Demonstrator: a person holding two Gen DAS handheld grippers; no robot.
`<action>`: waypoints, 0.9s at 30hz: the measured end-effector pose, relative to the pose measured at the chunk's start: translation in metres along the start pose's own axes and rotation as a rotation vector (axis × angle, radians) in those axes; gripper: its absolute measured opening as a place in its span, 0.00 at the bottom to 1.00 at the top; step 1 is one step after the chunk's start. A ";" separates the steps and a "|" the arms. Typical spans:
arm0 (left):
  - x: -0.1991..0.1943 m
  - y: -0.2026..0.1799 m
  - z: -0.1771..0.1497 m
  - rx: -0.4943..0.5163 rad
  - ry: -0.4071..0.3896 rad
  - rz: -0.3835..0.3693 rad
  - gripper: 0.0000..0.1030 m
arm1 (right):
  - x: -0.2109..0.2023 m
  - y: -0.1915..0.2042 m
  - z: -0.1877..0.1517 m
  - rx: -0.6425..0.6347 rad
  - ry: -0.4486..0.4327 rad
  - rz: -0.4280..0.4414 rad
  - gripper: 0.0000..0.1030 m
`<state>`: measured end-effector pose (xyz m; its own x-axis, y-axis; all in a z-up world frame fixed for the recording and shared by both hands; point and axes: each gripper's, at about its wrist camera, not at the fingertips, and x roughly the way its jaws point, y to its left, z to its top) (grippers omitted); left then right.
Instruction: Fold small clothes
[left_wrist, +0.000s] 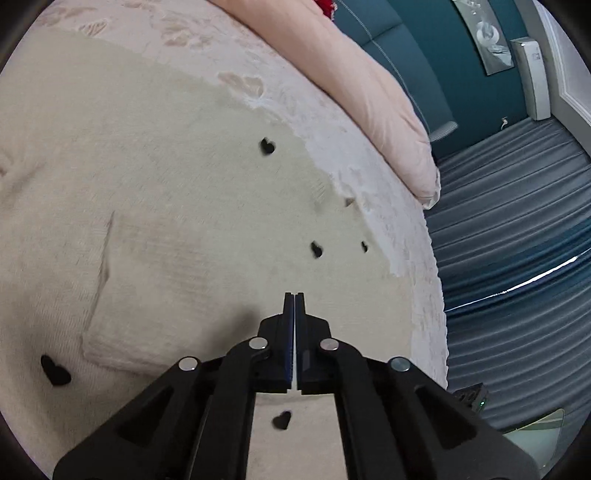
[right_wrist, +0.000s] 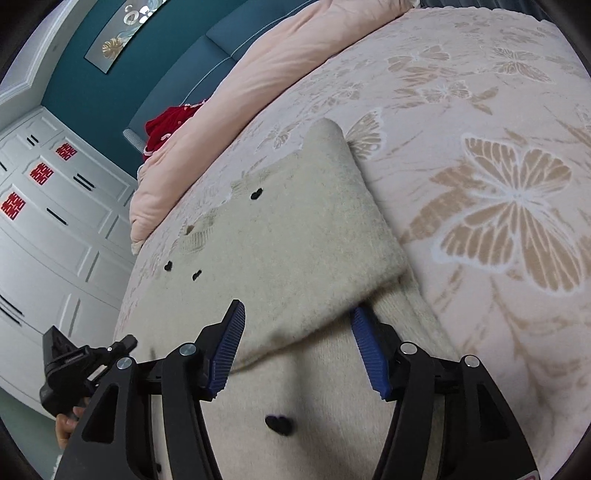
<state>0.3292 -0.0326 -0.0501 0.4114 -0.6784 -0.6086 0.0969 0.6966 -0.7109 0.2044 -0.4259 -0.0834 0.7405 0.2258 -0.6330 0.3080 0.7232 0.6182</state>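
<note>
In the left wrist view, the left tool (left_wrist: 294, 295) had its jaws pressed together with nothing between them, poised above the cream sweater (left_wrist: 166, 206) with black hearts, which lay flat on the bed (left_wrist: 332, 122) below the pink duvet (left_wrist: 376, 96).

In the right wrist view, the right tool (right_wrist: 297, 314) stood about half open, its blue pads (right_wrist: 231, 347) either side of the sweater's folded sleeve edge, not pressing it. The sweater lay beside the bedspread's large butterfly (right_wrist: 509, 218).
</note>
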 end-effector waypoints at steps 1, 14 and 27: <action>-0.006 -0.017 0.009 0.064 -0.042 0.003 0.00 | 0.002 0.003 0.005 0.003 -0.019 0.008 0.41; -0.056 0.019 0.001 -0.049 -0.067 0.138 0.65 | 0.001 0.005 0.000 -0.003 -0.047 0.011 0.18; -0.023 0.017 0.014 -0.141 -0.106 -0.041 0.06 | 0.014 0.008 0.010 0.004 -0.051 -0.004 0.08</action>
<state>0.3343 -0.0018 -0.0424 0.5038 -0.6718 -0.5431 -0.0092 0.6245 -0.7810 0.2235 -0.4232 -0.0824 0.7687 0.1893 -0.6109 0.3131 0.7216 0.6175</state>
